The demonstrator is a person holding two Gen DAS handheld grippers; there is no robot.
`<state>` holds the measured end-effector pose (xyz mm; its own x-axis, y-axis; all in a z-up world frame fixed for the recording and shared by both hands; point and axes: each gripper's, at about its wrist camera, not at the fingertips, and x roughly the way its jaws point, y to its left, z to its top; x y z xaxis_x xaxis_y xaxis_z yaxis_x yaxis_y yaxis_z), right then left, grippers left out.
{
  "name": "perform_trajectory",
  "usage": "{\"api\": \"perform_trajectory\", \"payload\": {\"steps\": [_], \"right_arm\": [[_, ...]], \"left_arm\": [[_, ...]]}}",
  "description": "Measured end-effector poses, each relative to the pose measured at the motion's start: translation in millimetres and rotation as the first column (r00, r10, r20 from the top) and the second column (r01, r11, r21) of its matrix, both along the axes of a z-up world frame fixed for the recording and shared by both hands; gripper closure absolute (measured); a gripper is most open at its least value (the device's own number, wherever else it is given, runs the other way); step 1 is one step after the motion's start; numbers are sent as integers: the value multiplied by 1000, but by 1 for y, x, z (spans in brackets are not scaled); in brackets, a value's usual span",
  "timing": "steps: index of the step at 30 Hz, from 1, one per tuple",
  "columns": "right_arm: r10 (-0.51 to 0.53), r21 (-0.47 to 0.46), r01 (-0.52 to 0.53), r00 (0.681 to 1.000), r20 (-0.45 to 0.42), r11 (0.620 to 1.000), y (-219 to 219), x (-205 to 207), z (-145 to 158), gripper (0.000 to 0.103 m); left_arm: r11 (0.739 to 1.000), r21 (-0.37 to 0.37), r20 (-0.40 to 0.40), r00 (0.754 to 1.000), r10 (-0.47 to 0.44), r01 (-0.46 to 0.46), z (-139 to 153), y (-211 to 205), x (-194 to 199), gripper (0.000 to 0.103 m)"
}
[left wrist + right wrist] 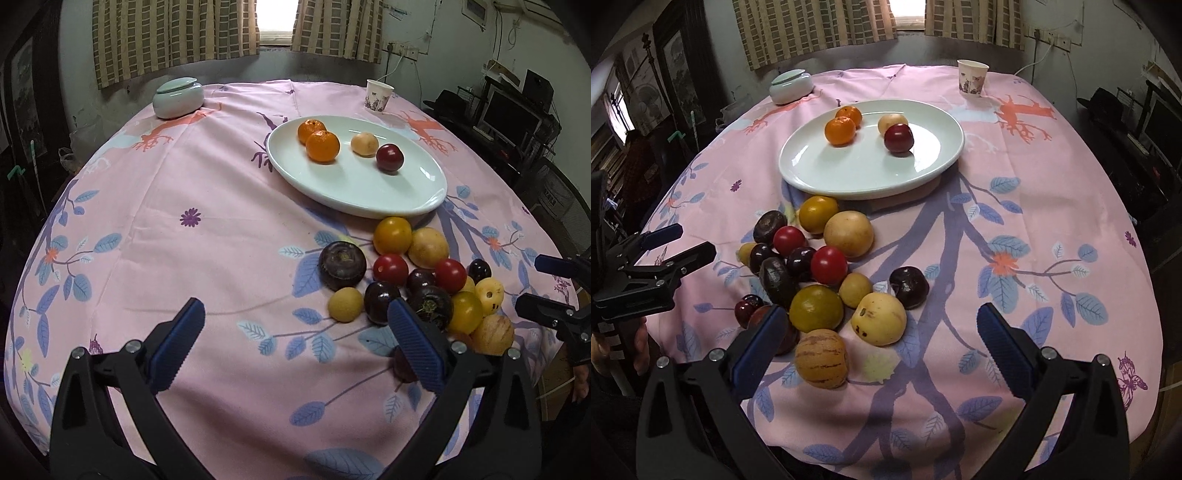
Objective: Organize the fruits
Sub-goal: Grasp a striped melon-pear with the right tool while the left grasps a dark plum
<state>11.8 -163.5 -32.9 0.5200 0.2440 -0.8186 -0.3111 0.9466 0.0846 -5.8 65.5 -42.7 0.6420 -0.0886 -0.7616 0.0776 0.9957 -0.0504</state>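
Both claws, L [295,343] & R [882,347], gape empty near fruit pile [820,266].

White oval plate [798,173] at twelve o'clock carries two oranges [840,130], one pale yellow fruit [892,122] and one dark red plum [898,138]. Loose pile of fruits [827,266] (yellow, red, dark purple) lies at six o'clock from it, on the cloth.

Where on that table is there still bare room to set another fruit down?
The near half of the white plate, in front of the two oranges and the dark red plum, is bare. So is the cloth right of the fruit pile. The pile itself is crowded.
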Motion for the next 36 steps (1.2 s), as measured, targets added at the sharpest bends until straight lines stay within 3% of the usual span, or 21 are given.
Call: {"api": "perform_trajectory", "payload": {"steps": [10, 12, 13, 14, 16, 18, 26, 32, 33, 36], "right_arm": [[72, -41, -73, 997, -26, 997, 18, -33, -18, 3], [96, 2, -96, 995, -7, 995, 18, -39, -18, 31], [99, 12, -99, 995, -20, 995, 17, -39, -21, 51], [96, 19, -95, 995, -38, 995, 17, -37, -24, 57], [91, 21, -89, 994, -64, 996, 19, -31, -34, 57], [98, 41, -95, 993, -69, 995, 21, -27, -41, 69], [55, 51, -53, 998, -30, 997, 8, -34, -34, 69], [32, 82, -28, 998, -45, 996, -6, -34, -35, 69], [32, 86, -28, 998, -44, 996, -7, -34, -35, 69], [29, 98, -25, 998, -46, 995, -9, -35, -35, 69]], "left_arm": [[1000, 21, -37, 999, -22, 23, -12, -11, -15, 2], [1000, 21, -45, 999, -21, 22, -15, -10, -20, 2], [1000, 20, -50, 999, -21, 22, -17, -10, -22, 2], [999, 20, -55, 998, -24, 25, -19, -11, -24, 2], [999, 22, -61, 998, -34, 36, -22, -13, -29, 2], [998, 32, -68, 997, -44, 46, -24, -16, -32, 2], [992, 61, -106, 989, -106, 113, -35, -35, -32, 2], [989, 12, -119, 982, -145, 147, -43, -48, -20, 5], [989, -23, -122, 982, -146, 144, -44, -46, -17, 17], [984, -46, -100, 979, -176, 172, -43, -53, -12, 39]]}}
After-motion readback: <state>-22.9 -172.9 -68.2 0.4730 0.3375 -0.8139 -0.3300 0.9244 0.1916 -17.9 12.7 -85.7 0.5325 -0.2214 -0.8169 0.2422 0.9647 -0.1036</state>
